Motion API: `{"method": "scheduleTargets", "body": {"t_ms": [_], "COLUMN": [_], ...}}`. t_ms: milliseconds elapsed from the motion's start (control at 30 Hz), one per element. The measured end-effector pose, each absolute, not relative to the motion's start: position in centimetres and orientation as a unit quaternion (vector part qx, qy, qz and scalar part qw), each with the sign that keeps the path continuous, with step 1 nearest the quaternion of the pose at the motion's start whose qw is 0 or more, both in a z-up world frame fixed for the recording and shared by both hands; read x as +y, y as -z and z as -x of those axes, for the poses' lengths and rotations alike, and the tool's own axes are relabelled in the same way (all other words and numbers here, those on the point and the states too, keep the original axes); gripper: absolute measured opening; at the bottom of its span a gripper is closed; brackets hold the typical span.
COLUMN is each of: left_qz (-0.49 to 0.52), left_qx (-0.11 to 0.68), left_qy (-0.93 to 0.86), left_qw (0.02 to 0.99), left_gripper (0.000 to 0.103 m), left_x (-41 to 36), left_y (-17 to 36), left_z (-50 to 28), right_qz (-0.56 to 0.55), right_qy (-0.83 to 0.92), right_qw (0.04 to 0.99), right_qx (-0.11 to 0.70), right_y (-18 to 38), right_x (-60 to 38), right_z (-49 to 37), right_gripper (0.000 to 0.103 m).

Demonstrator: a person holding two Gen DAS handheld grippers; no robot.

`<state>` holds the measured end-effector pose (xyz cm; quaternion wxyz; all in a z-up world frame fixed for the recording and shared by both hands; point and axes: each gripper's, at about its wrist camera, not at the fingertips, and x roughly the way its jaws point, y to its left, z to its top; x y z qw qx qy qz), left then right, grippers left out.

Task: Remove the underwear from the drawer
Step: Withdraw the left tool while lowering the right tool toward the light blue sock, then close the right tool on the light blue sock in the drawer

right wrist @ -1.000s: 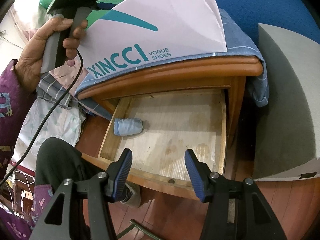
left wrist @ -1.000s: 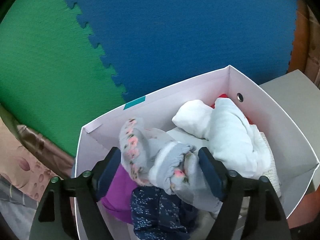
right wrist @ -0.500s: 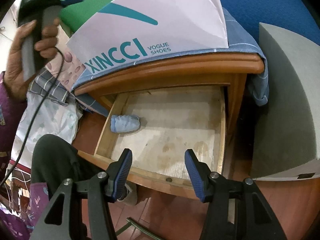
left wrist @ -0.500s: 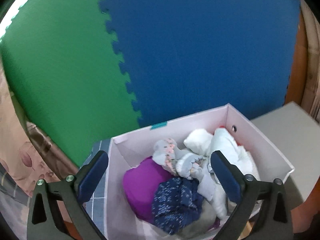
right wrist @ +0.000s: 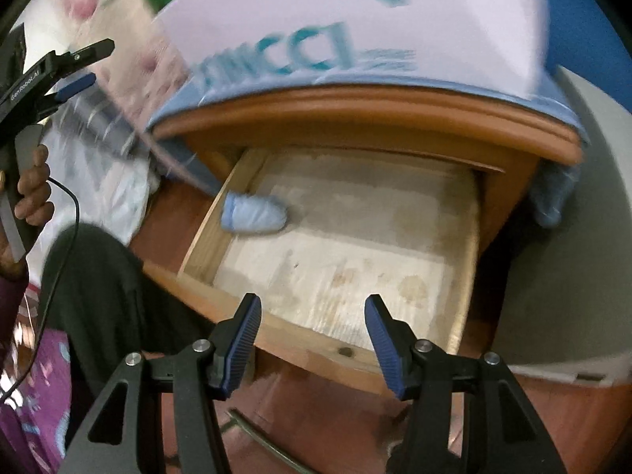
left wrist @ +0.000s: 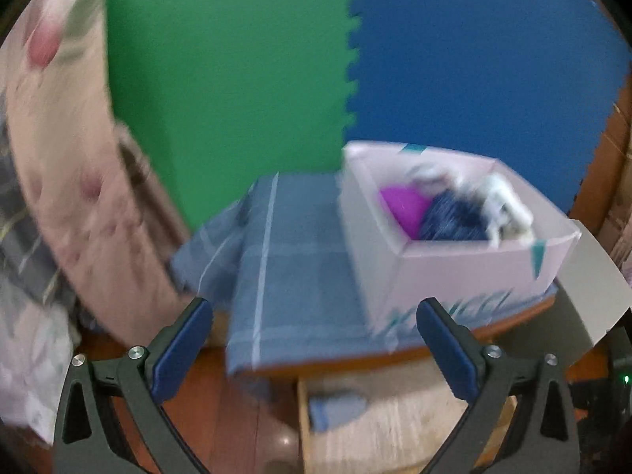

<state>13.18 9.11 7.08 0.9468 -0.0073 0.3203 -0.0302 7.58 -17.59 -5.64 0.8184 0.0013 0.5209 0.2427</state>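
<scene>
Inside drawer [right wrist: 466, 237], blue underwear [right wrist: 252, 213] blurred, shape unclear.

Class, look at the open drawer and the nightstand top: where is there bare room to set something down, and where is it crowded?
Free: most of the drawer floor, right of the rolled blue underwear lying by its left wall. Also the blue checked cloth on the nightstand top, left of the shoebox. Crowded: the shoebox, packed with clothes.

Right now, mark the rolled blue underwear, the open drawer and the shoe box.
rolled blue underwear [right wrist: 254, 218], right wrist view, middle of the roll.
open drawer [right wrist: 316, 349], right wrist view, its front board.
shoe box [left wrist: 454, 276], left wrist view, near outer wall.
</scene>
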Motion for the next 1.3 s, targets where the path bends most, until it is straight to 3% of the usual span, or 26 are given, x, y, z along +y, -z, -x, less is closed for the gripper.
{"method": "scheduleTargets", "body": {"t_ms": [233, 700, 1133, 1300], "left_qz": [0.09, 0.129, 0.18, 0.217], "left_qx": [0.346, 0.385, 0.386, 0.393], "left_qy": [0.038, 0.001, 0.021, 0.019], "left_qw": [0.933, 0.914, 0.904, 0.893], "left_gripper": [0.103, 0.103, 0.103, 0.103], "left_x": [13.3, 16.1, 17.9, 19.0], "left_y": [-4.1, -2.3, -1.9, -1.3], "left_z": [-11.1, -12.1, -12.4, -12.7], "right_qz": [0.146, 0.273, 0.422, 0.446], "right_qy": [-0.322, -0.381, -0.397, -0.413], "right_qw": [0.778, 0.717, 0.701, 0.682], "right_qx": [0.519, 0.516, 0.416, 0.407], "right_y": [7.5, 15.2, 17.7, 18.3], "right_x": [-8.5, 1.6, 6.2, 7.1], "right_z": [-9.8, -16.6, -16.6, -16.7], "right_gripper": [0.056, 0.056, 0.056, 0.07]}}
